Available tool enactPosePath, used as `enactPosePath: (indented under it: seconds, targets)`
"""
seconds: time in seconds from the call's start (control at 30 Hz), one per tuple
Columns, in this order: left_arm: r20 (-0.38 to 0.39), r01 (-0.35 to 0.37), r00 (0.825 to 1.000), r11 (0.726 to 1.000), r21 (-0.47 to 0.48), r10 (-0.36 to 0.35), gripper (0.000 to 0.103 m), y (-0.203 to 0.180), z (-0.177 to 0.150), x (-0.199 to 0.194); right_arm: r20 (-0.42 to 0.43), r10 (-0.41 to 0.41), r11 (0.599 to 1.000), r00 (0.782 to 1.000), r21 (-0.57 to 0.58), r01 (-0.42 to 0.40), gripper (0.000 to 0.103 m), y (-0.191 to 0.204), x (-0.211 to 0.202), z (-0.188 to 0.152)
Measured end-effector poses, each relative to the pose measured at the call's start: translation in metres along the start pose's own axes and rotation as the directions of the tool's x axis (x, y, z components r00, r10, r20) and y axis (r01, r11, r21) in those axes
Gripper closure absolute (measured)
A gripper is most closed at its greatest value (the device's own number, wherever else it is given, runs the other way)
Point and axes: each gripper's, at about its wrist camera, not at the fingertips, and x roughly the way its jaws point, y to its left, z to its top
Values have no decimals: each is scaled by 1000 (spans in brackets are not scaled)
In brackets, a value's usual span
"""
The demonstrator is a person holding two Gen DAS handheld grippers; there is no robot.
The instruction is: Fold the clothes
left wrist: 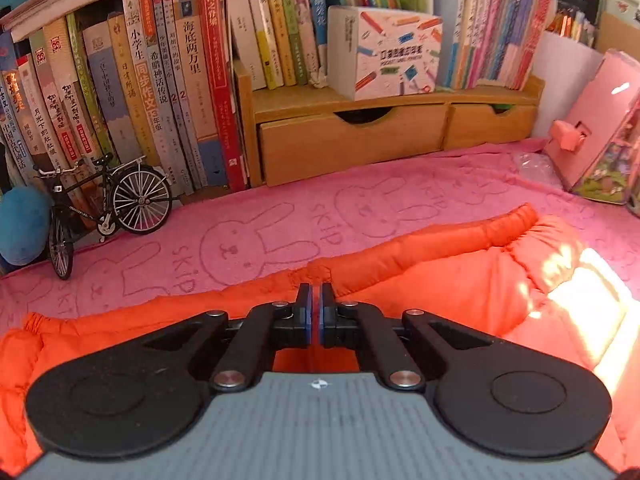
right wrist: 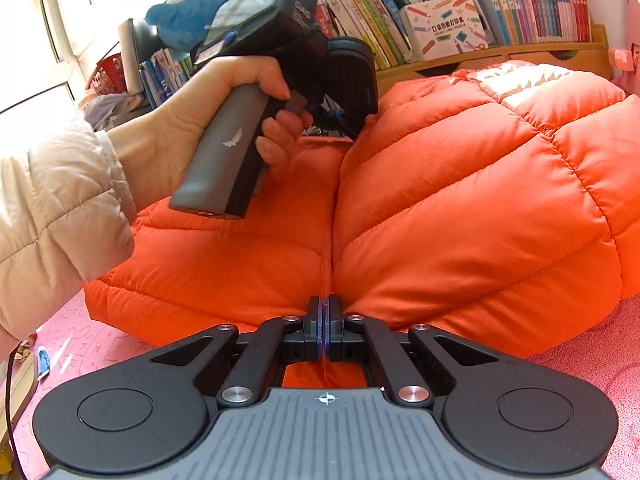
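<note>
An orange quilted down jacket [right wrist: 460, 200] lies on a pink towel [left wrist: 260, 232] embossed with rabbits and the word SKIP, in front of shelved books.

The right wrist view alone shows the jacket's bulk: 2 puffy front panels meeting at a centre seam, the right one mounded higher than the left. The right gripper [right wrist: 325, 328] sits low at the near hem on that seam, its jaws closed together, the blue pads touching; whether fabric is pinched between them cannot be told. Only this view shows the person: 1 hand [right wrist: 224, 120] in a beige padded sleeve [right wrist: 52, 216] grasps the grey handle of the left gripper [right wrist: 352, 80], which points down at the jacket's upper part. A blue plush toy [right wrist: 188, 12] sits above on the shelf.

The left wrist view alone shows the far side: the left gripper [left wrist: 317, 312] with jaws drawn together, only a thin slit between the pads, its tips over a folded orange edge with 1 elastic-cuffed sleeve [left wrist: 472, 236] stretched beyond; a grip on cloth cannot be confirmed. It also shows 1 model bicycle [left wrist: 104, 208] against the books, a wooden organiser [left wrist: 384, 136] with 2 drawers, 1 white box [left wrist: 384, 52] printed with pencils, and 1 pink case [left wrist: 596, 128] at right.
</note>
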Motion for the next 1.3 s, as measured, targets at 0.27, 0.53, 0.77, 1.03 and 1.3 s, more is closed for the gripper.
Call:
enactPosePath:
  seconds: [0.27, 0.53, 0.77, 1.03, 1.3]
  targets:
    - [-44, 151, 988, 972, 179, -145, 95, -15, -83, -93, -1, 20, 1000, 1000, 24, -20, 102, -8, 0, 1]
    - [-59, 110, 993, 971, 212, -100, 97, -36, -83, -45, 2, -5, 1000, 1000, -1, 5, 101, -5, 0, 0]
    - [-31, -20, 999, 1000, 19, 20, 100, -6, -39, 7, 3, -14, 1000, 1000, -13, 14, 102, -4, 0, 0]
    - [-72, -177, 983, 981, -80, 171, 100, -6, 4, 41, 5, -24, 1000, 1000, -21, 24, 102, -5, 0, 0]
    - [40, 8, 999, 1000, 17, -9, 91, -2, -56, -59, 4, 1, 1000, 1000, 13, -1, 101, -14, 3, 1]
